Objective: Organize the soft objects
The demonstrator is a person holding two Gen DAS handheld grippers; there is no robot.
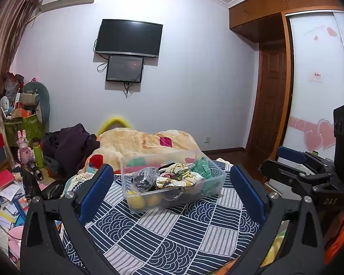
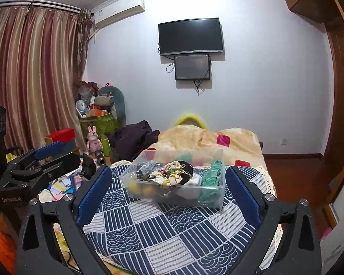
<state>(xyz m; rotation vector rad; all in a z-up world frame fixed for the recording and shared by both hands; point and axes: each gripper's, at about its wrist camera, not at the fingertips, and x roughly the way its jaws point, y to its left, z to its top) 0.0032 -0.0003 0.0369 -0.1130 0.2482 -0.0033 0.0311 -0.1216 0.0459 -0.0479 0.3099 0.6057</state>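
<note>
A clear plastic box (image 1: 217, 178) (image 2: 135, 171) stands on a blue-and-white patterned cloth (image 1: 172, 233) (image 2: 172, 233). It holds soft things: a floral fabric piece (image 1: 178, 178) (image 2: 169, 174), a green knit piece (image 1: 204, 168) (image 2: 212, 176), a dark grey bundle (image 1: 145, 178) (image 2: 146, 168) and yellow balls (image 1: 136, 200) (image 2: 134, 186). My left gripper (image 1: 172, 188) is open and empty, in front of the box. My right gripper (image 2: 169, 190) is open and empty, also in front of the box. Each gripper shows at the edge of the other's view.
A beige blanket (image 1: 137, 142) (image 2: 195, 137) and dark clothes (image 1: 73, 146) (image 2: 133, 139) lie behind the box. Clutter, books and a pink rabbit figure (image 1: 24, 149) (image 2: 94, 139) fill the floor at left. A wardrobe (image 1: 318, 80) stands at right.
</note>
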